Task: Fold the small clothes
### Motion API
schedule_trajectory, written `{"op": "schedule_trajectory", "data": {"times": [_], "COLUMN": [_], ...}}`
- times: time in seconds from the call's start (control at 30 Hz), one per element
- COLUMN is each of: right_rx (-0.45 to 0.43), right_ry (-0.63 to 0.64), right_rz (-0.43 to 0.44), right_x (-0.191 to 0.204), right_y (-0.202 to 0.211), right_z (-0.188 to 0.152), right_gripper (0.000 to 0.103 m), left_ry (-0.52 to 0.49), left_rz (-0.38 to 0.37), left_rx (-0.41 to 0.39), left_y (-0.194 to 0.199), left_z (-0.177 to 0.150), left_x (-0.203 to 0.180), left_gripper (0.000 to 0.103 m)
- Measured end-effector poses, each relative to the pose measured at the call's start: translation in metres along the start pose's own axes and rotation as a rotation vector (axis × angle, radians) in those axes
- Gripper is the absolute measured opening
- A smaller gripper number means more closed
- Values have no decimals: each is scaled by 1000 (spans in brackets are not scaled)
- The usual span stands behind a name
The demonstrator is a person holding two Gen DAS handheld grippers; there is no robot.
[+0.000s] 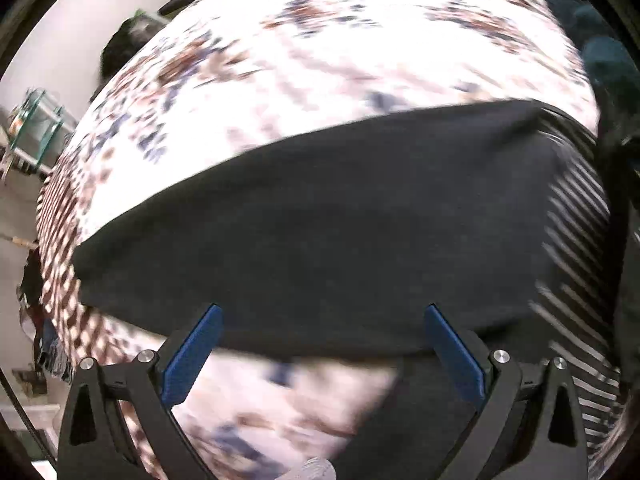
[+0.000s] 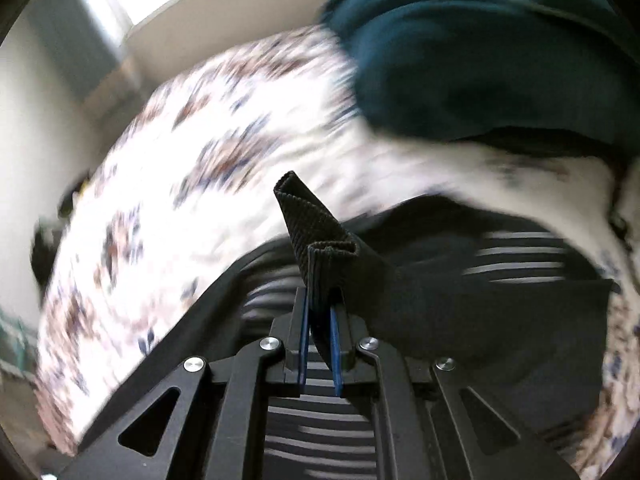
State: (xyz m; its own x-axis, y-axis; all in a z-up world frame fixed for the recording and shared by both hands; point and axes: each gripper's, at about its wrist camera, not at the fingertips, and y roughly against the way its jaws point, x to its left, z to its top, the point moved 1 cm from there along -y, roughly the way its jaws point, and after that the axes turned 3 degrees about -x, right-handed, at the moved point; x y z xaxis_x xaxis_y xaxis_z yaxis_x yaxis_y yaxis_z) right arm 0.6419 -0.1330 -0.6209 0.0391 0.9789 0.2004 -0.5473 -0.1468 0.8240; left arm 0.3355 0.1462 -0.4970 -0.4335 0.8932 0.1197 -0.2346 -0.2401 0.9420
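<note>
Fold barely under way.
Right gripper [image 2: 320, 320] clenches the black garment's ribbed hem [image 2: 320, 240]; left gripper [image 1: 320, 344] splayed, empty, over floral bedspread [image 1: 320, 40].

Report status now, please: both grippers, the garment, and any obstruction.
Left gripper open, empty. Right gripper shut on ribbed edge of black-and-white striped garment. Dark teal cloth pile on floral sheet ahead.

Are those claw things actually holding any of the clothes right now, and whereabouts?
The right claw is shut on the dark garment, pinching its ribbed edge band. The left claw is open and holds nothing.
</note>
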Motion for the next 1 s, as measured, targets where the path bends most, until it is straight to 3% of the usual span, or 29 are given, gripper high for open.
{"op": "schedule_trajectory", "data": {"times": [0.07,0.17,0.33,0.37,0.4,0.43,0.5,0.53,0.57,0.77,1.0], "right_rx": [50,96,123,161,216,277,309,301,282,300,369], "right_ry": [75,136,228,235,219,177,92,51,3,-140,-220], "right_rz": [-23,-58,-119,-119,-79,1,114,147,165,-15,-178], "right_x": [54,95,135,133,133,130,115,104,87,-11,-88], "right_y": [-37,-75,-102,-102,-106,-104,-82,-68,-49,14,22], "right_z": [-18,-47,-62,-62,-61,-56,-41,-39,-38,-56,-97], "right_gripper": [10,10,10,14,14,21,43,63,71,72,72], "left_ry": [25,58,120,137,162,190,245,273,306,626,1124], "left_rz": [8,14,17,14,3,-6,-19,-27,-37,-109,-183], "left_rx": [11,31,68,76,77,79,97,110,127,200,165], "left_y": [-12,-30,-40,-40,-40,-38,-37,-37,-38,-60,-94], "left_z": [0,5,0,-1,-3,-7,-16,-20,-25,-50,-73], "left_x": [9,27,48,53,62,70,87,95,104,166,239], "left_gripper": [103,103,103,103,103,103,103,103,103,103,103]}}
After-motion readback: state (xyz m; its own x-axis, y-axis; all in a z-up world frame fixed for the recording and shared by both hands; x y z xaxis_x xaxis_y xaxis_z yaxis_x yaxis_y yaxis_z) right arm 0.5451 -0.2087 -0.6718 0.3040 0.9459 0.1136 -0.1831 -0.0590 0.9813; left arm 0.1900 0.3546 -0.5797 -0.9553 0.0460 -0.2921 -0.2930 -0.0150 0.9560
